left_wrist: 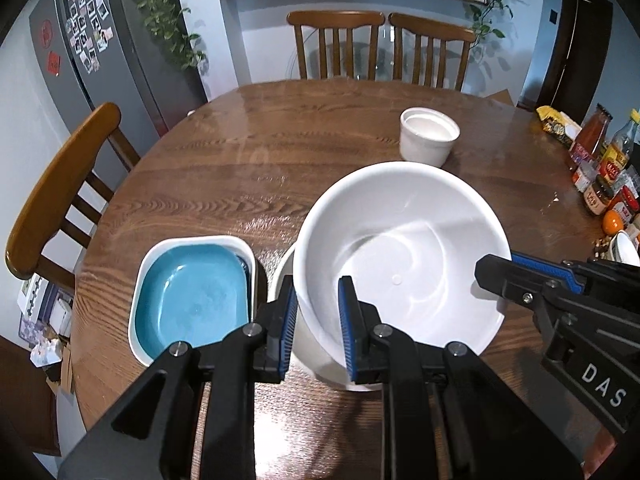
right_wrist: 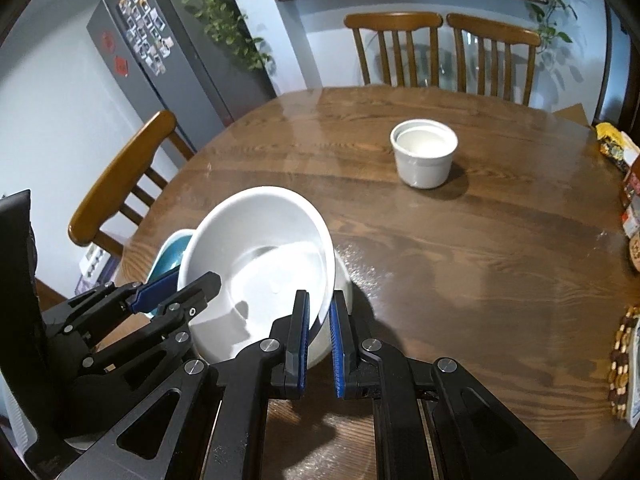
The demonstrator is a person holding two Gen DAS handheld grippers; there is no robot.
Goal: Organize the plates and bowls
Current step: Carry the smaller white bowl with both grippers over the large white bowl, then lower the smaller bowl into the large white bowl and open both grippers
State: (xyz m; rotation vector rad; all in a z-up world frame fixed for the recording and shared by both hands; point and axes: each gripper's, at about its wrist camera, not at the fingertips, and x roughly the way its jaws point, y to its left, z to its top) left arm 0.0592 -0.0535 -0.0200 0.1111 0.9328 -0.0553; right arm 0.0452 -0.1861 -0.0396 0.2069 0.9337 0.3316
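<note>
White and wide, the large bowl [left_wrist: 404, 248] hangs tilted between two grippers over the near part of the round wooden table [left_wrist: 256, 168], directly above a second white bowl [left_wrist: 282, 280] whose rim shows just beneath it. The left gripper [left_wrist: 318, 322] points steeply downward, its blue-padded fingers [left_wrist: 346, 320] clamped on the bowl's near-left rim, one pad inside the wall and one outside. The right gripper [right_wrist: 319, 338] also angles down from the opposite side and pinches the far-right rim in the same way, jaws nearly together with the thin wall between them. Just left of the bowls sits a white square dish [left_wrist: 152, 264] with a blue square plate [left_wrist: 192, 300] nested in it. A small white ramekin [left_wrist: 428, 138] stands well apart, farther across the table, near the two wooden chairs [left_wrist: 336, 44].
</note>
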